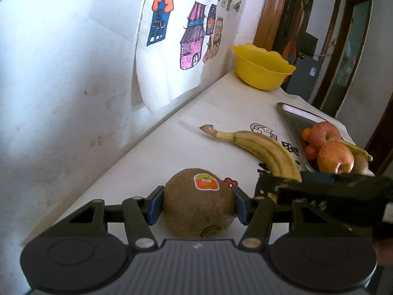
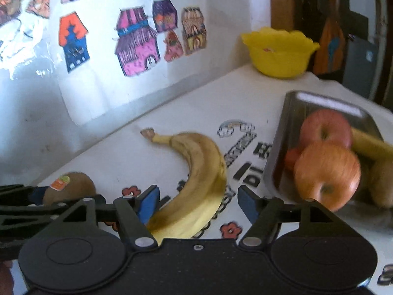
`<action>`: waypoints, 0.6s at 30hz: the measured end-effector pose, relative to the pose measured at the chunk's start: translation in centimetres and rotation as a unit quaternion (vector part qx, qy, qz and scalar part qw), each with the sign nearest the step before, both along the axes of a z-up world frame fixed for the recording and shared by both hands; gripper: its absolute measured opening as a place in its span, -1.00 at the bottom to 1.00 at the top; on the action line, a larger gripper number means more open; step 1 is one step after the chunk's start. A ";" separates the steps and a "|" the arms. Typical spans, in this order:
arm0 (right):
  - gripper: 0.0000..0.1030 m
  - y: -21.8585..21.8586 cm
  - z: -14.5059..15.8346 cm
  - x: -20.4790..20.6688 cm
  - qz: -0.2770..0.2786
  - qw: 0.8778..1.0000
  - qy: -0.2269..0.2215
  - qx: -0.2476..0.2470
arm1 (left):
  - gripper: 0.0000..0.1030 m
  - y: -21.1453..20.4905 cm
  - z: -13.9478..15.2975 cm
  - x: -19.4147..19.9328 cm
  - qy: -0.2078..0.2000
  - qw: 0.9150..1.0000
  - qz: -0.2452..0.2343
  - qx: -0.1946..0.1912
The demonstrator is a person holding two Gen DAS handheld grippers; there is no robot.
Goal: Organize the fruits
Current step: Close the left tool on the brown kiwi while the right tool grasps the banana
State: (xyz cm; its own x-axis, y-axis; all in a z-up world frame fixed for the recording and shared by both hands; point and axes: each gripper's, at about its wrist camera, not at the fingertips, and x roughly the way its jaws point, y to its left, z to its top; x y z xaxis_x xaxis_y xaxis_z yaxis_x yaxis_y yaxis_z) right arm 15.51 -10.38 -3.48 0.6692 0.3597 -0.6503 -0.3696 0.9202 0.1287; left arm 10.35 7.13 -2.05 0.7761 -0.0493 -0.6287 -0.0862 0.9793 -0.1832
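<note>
A brown kiwi [image 1: 199, 201] with an orange sticker rests on the white table, and my left gripper [image 1: 197, 205] is shut on it, blue pads pressing both sides. Just to its right lies a spotted yellow banana [image 2: 194, 177], stem toward the wall. My right gripper [image 2: 197, 204] stands open astride the banana's near end, with a gap on the right side. A metal tray [image 2: 289, 113] at the right holds two red apples [image 2: 326, 172], another banana [image 2: 371, 145], another kiwi [image 2: 383, 184] and small orange fruits [image 1: 307, 132].
A yellow plastic bowl [image 2: 280, 49] stands at the far end of the table by the wall corner. Coloured house drawings [image 2: 137, 41] hang on the white wall along the table's left edge. A doorway [image 1: 343, 49] opens beyond the table. The two grippers sit close side by side.
</note>
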 end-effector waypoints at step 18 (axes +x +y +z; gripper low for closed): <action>-0.03 -1.6 0.4 -0.8 0.063 0.998 -0.005 0.002 | 0.21 -0.2 0.1 -0.2 0.003 1.000 0.004 0.001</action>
State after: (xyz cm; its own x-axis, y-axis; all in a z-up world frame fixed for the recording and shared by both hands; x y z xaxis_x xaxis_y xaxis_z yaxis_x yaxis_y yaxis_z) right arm 14.69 -11.97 -3.11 0.6248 0.4433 -0.6427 -0.4833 0.8661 0.1275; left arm 10.12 6.95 -1.98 0.7722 -0.0408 -0.6341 -0.0962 0.9789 -0.1801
